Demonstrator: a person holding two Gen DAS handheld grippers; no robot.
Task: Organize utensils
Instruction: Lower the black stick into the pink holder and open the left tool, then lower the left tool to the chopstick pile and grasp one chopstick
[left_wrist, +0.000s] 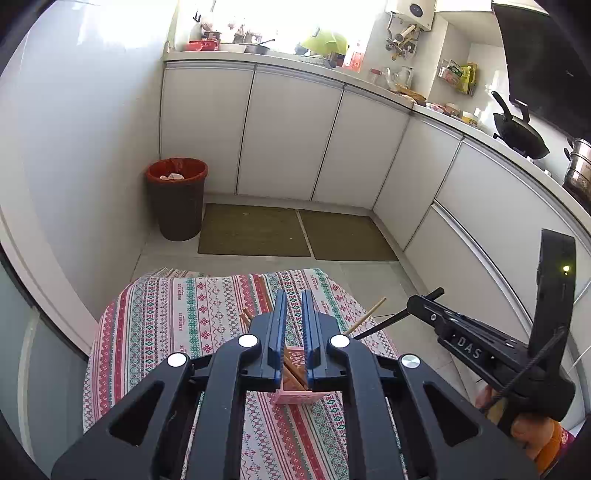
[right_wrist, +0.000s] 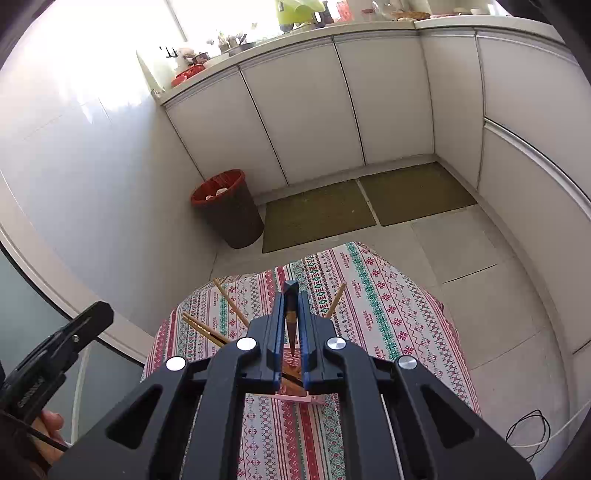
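Note:
A pink slotted holder (left_wrist: 295, 397) stands on the patterned tablecloth, with several light wooden chopsticks (left_wrist: 365, 317) leaning out of it. My left gripper (left_wrist: 293, 295) hangs right above the holder, its jaws a little apart with nothing between them. My right gripper (right_wrist: 291, 291) is shut on a dark chopstick (right_wrist: 291, 325) with a gold band. The chopstick's thin tip points down at the holder (right_wrist: 295, 395). Light chopsticks (right_wrist: 231, 301) fan out to both sides. In the left wrist view the right gripper (left_wrist: 412, 304) comes in from the right with the dark chopstick (left_wrist: 384, 325).
The small table (right_wrist: 388, 314) under the striped cloth stands on a tiled kitchen floor. A brown bin (left_wrist: 177, 199) with a red liner stands by the wall, beside two green mats (left_wrist: 255, 230). White cabinets run behind. A black cable (right_wrist: 528, 428) lies on the floor to the right.

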